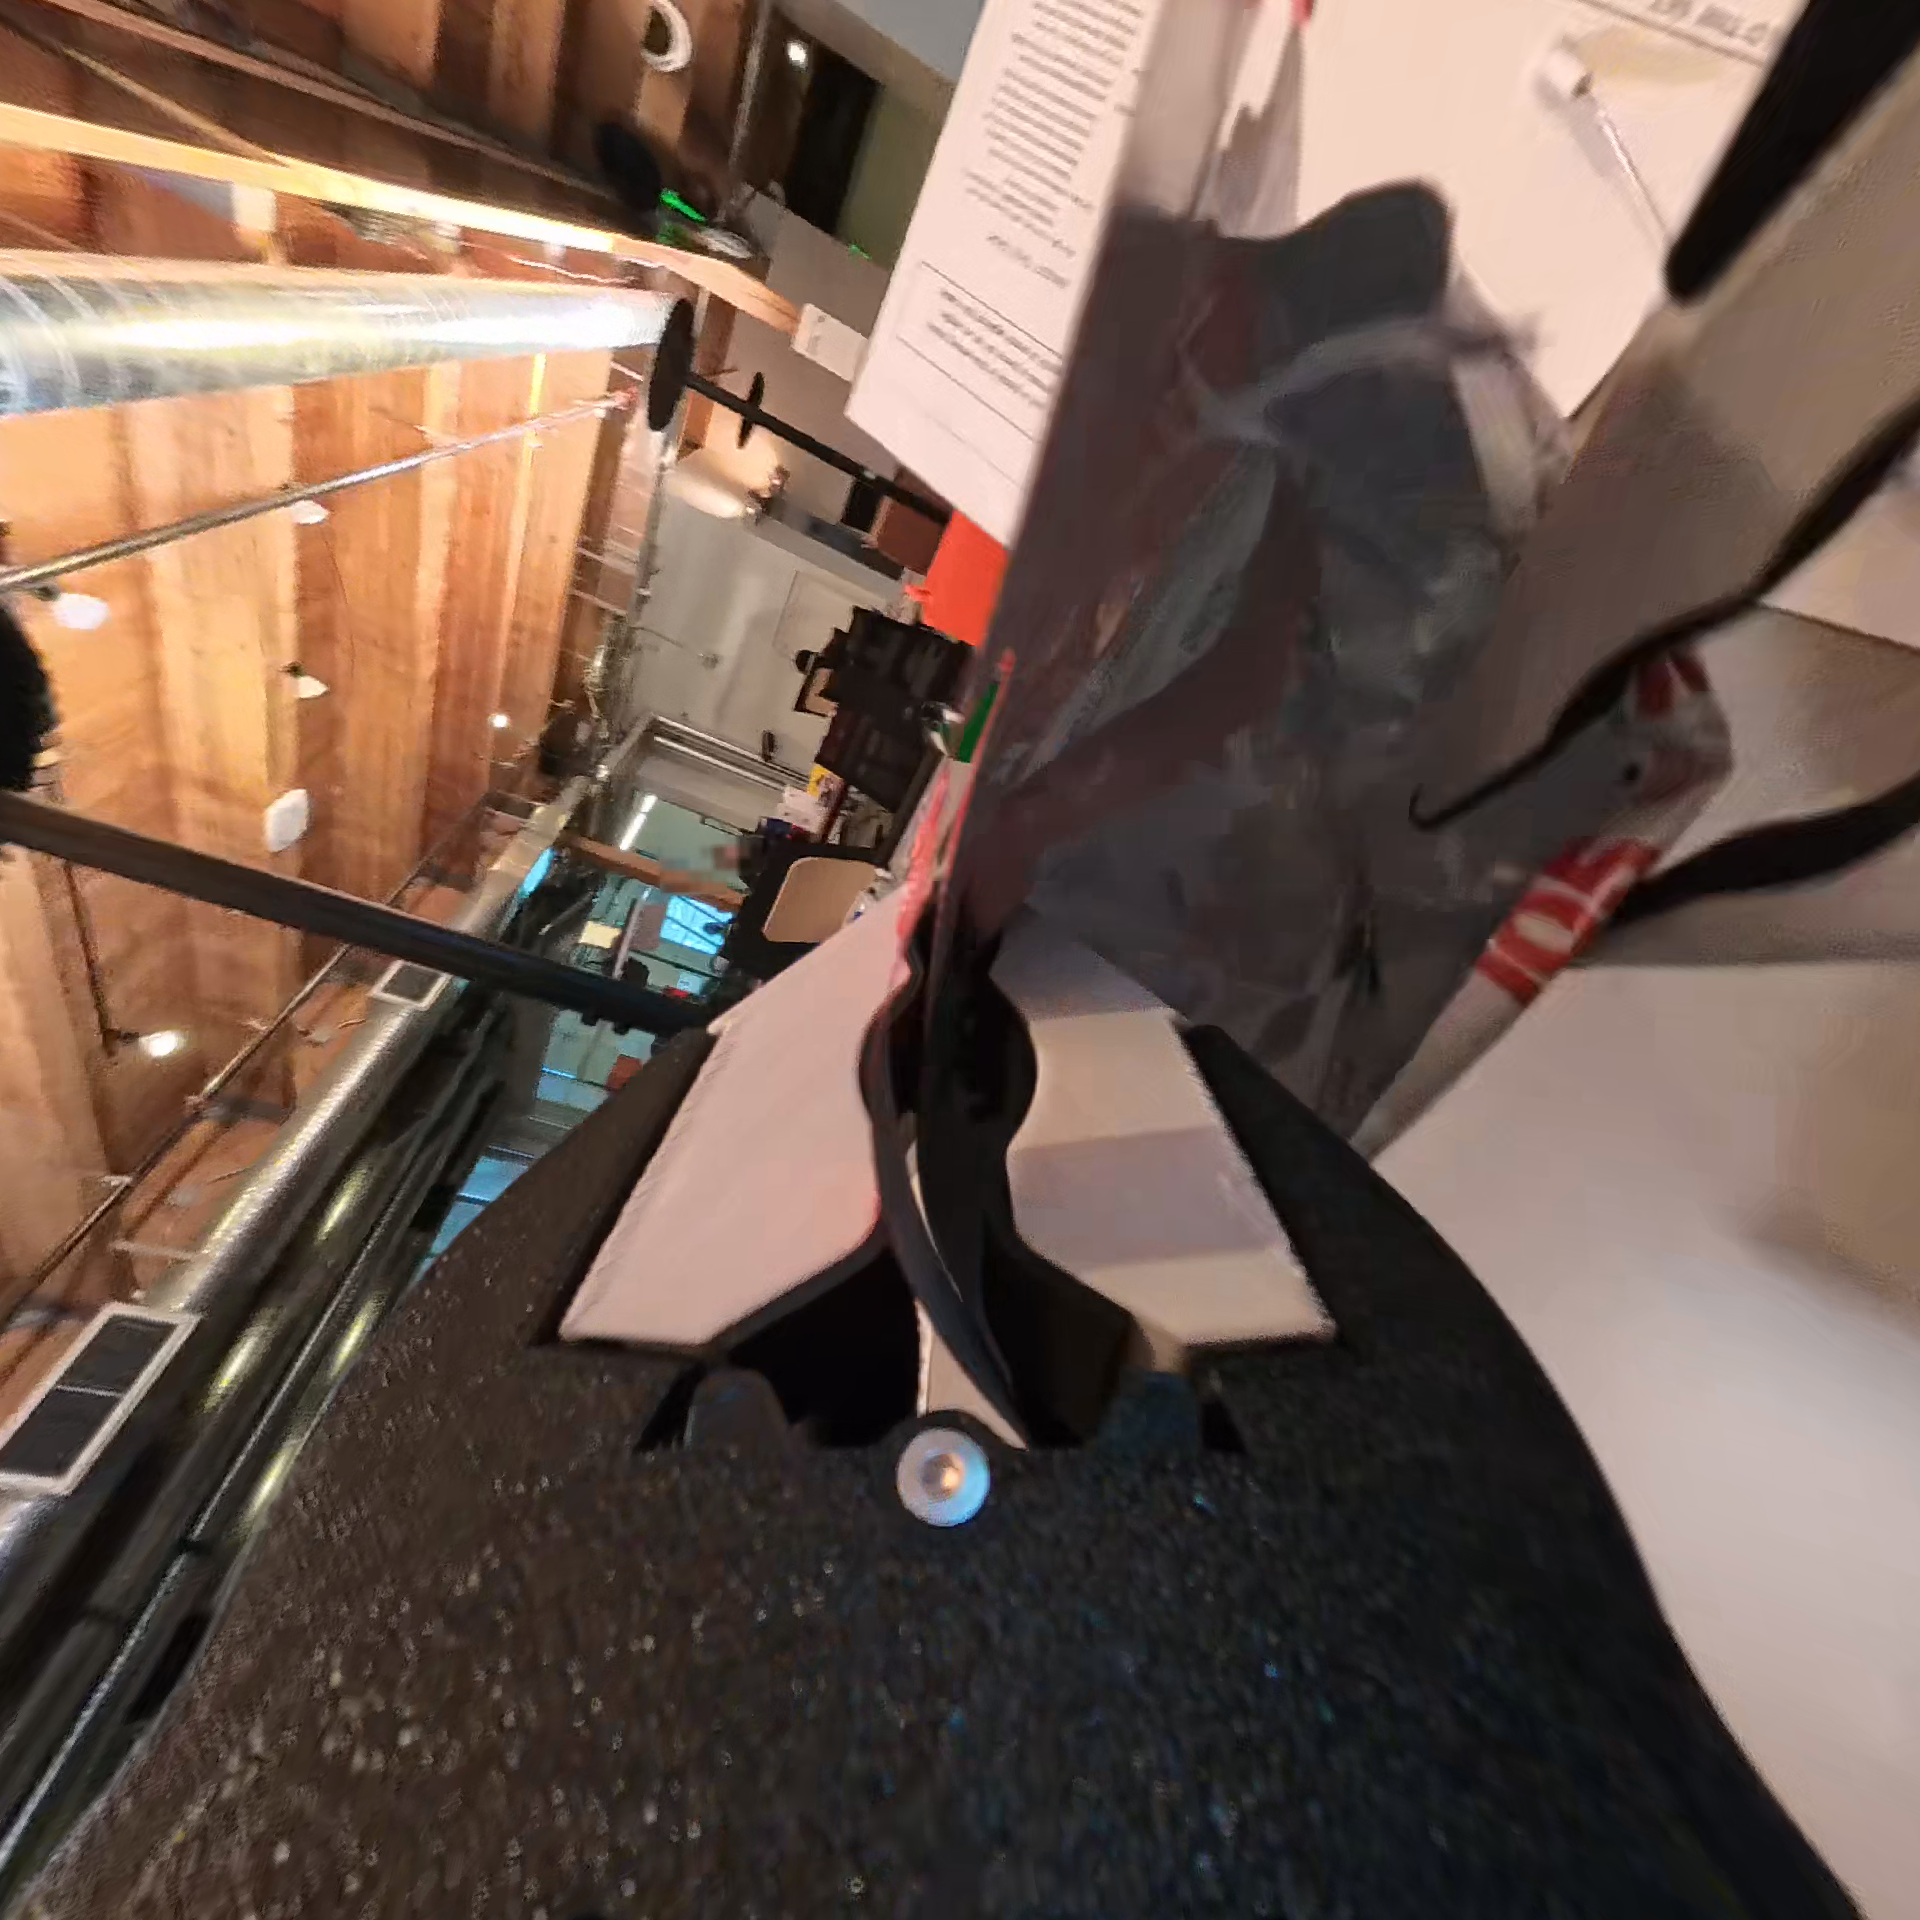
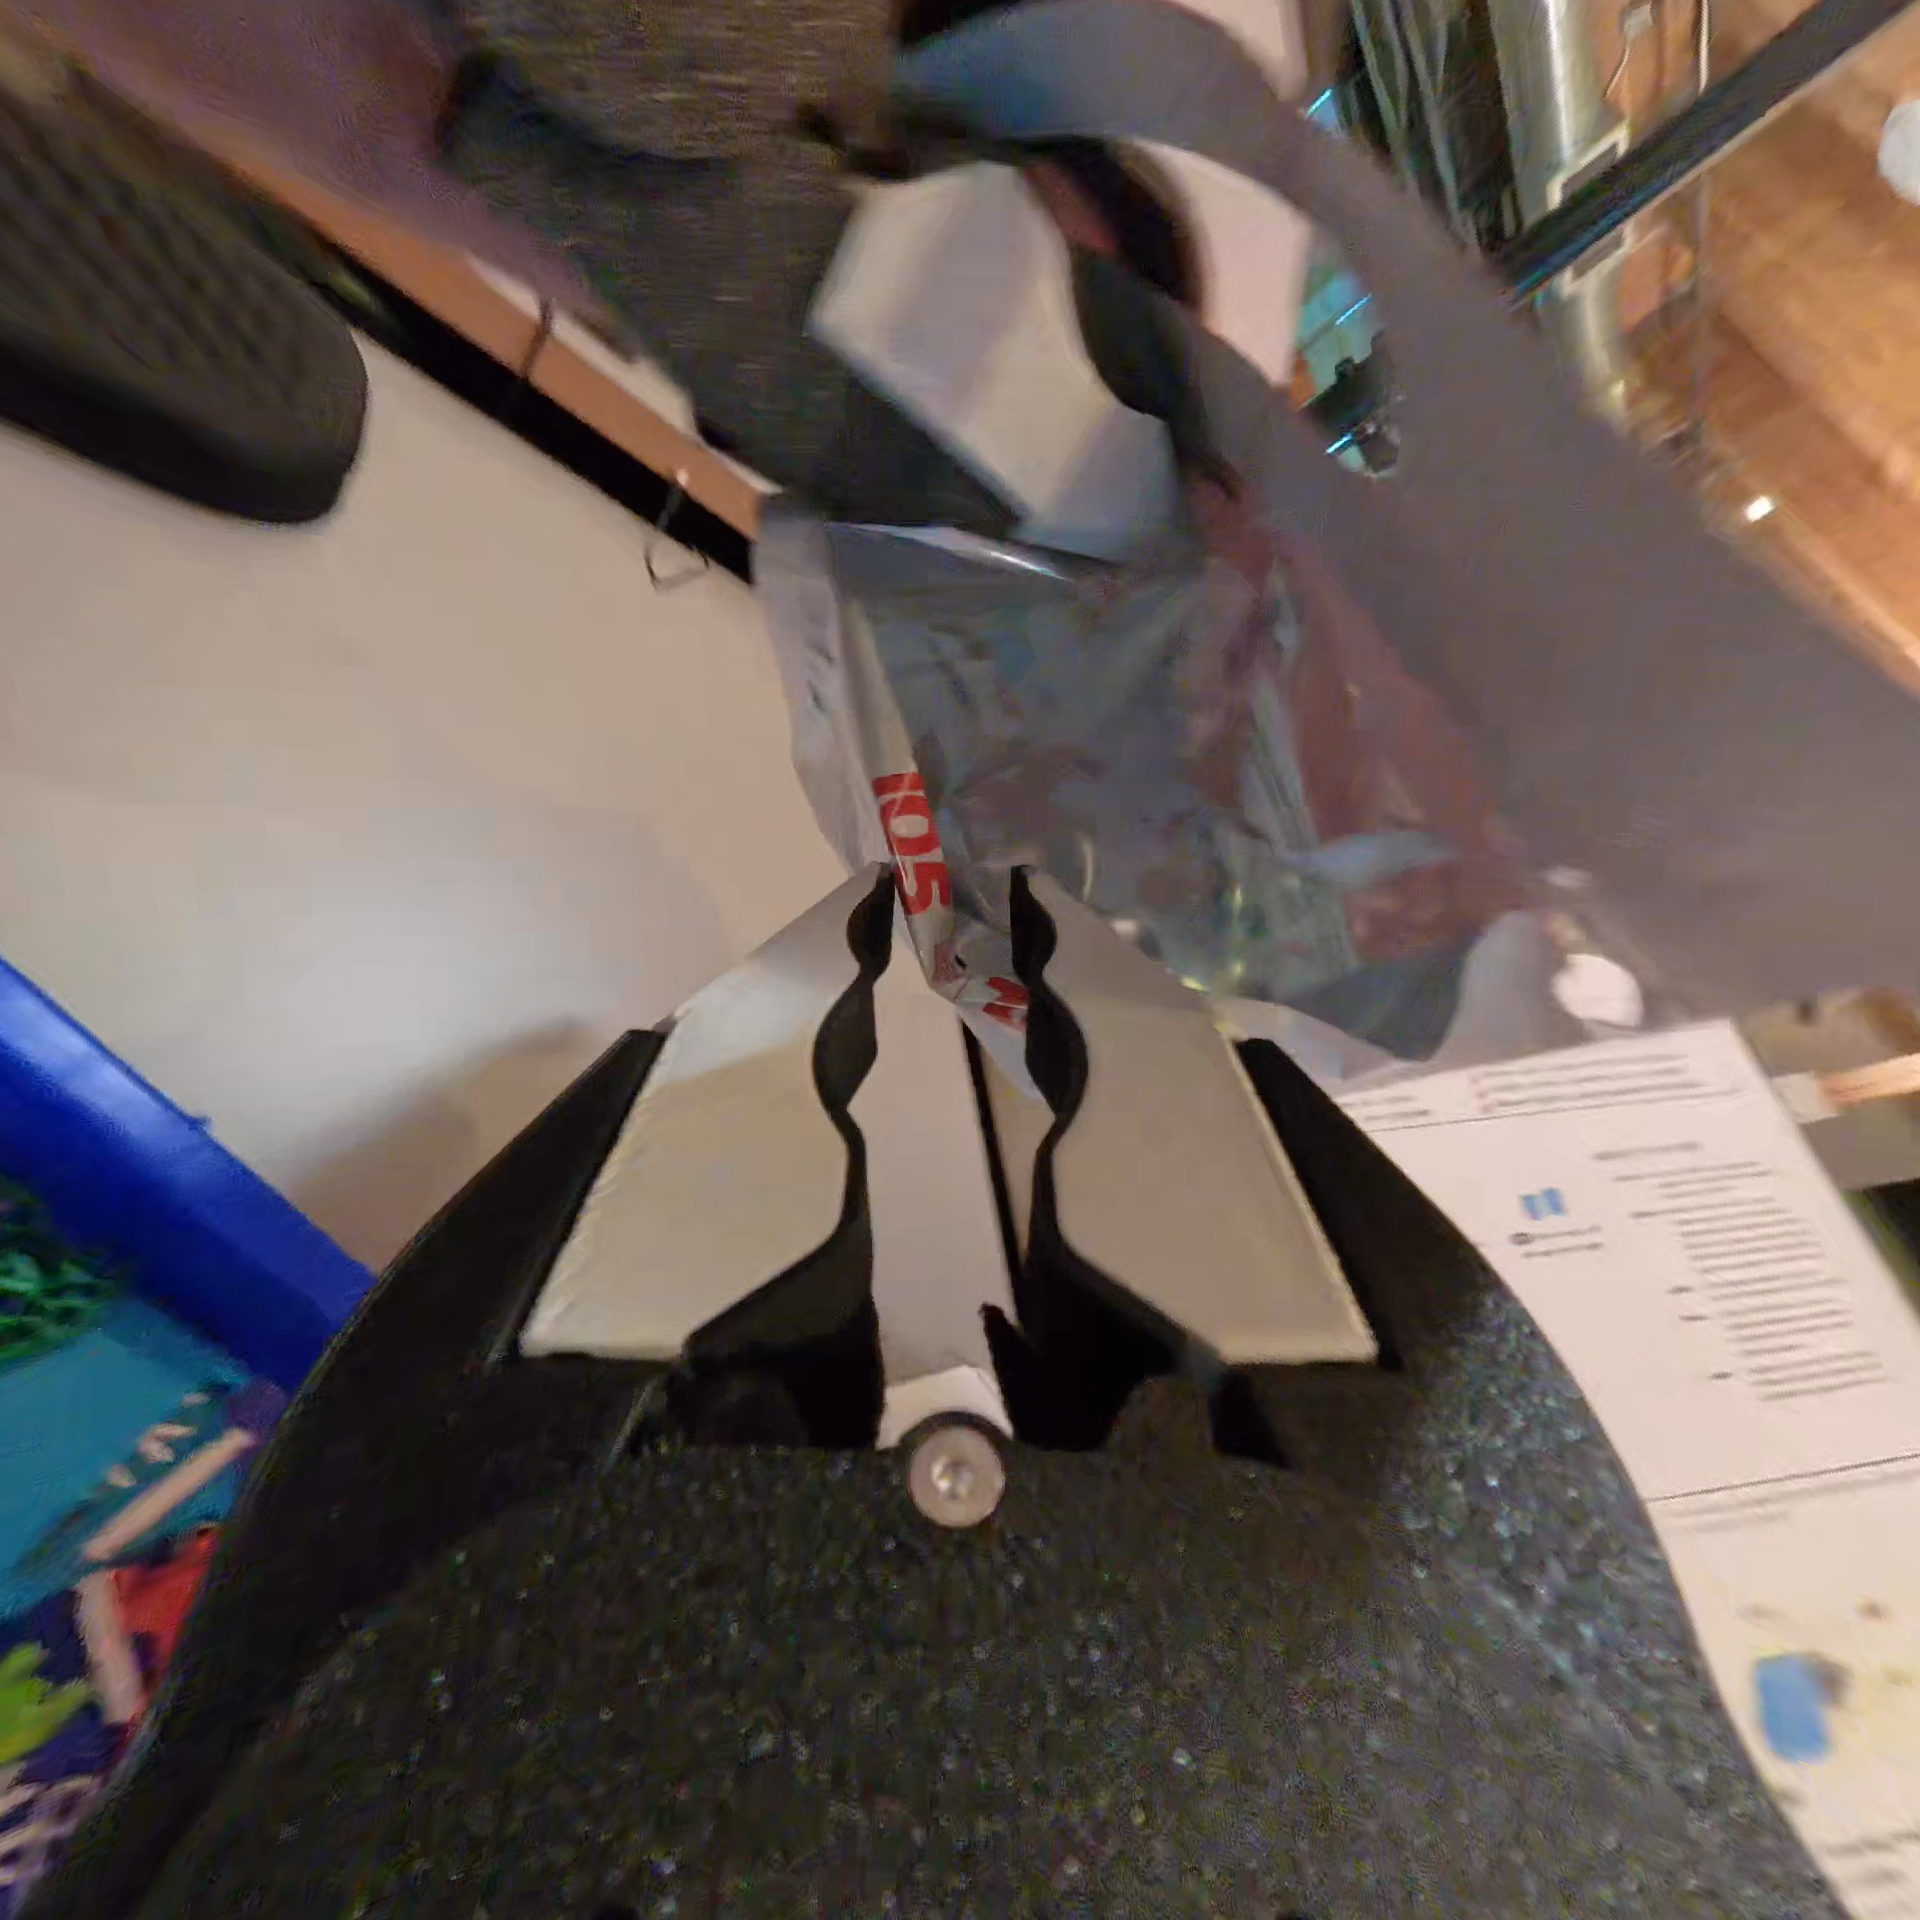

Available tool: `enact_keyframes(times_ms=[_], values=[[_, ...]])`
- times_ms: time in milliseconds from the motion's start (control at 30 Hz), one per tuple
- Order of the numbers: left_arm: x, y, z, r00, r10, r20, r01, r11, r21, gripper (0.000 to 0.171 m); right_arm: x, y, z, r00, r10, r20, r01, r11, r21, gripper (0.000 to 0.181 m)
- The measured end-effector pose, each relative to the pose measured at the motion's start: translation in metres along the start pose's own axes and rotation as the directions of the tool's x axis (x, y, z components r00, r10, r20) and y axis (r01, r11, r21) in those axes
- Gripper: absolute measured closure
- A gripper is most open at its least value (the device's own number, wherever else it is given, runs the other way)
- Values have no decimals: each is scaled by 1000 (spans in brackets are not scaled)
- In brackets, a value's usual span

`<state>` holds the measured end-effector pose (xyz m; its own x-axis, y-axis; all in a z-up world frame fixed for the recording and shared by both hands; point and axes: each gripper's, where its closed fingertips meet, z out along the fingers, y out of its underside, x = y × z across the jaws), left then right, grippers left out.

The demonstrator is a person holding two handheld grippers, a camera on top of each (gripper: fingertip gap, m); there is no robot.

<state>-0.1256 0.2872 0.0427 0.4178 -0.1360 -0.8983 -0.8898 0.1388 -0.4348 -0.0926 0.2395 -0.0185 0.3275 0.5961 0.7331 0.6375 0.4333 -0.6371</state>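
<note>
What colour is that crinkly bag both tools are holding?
The foil bag is shiny silver inside, with red and white print on its edge; the right wrist view shows it best.

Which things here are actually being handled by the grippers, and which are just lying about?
In hand:
- foil packet, shiny, with red print
- left gripper, shut on its edge
- right gripper, shut on another edge

Lying about:
- printed sheets
- blue bin
- white table

Two grippers (image 1: 940,997) (image 2: 956,914), one foil packet (image 2: 1122,779), two printed sheets (image 2: 1683,1247) (image 1: 997,239), one blue bin (image 2: 156,1195)
</note>
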Motion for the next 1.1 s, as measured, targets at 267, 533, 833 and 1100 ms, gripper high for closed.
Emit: enact_keyframes(times_ms=[267,533,833,1100], values=[[-10,-3,-47,988,-142,63,140,990,36,171,14,-26,-23,981,192,7,-192,980,56,159],[8,22,-73,913,-408,7,407,912,52,171,-34,-31,-32,992,-66,108,68,998,-11,174],[53,100,-100,532,-839,-116,846,531,40,171,-82,-26,-23,803,-578,144,594,795,-119,181],[80,136,-125,541,-838,-75,838,545,-42,142,-113,-3,2,661,-627,411,709,702,-69,181]])
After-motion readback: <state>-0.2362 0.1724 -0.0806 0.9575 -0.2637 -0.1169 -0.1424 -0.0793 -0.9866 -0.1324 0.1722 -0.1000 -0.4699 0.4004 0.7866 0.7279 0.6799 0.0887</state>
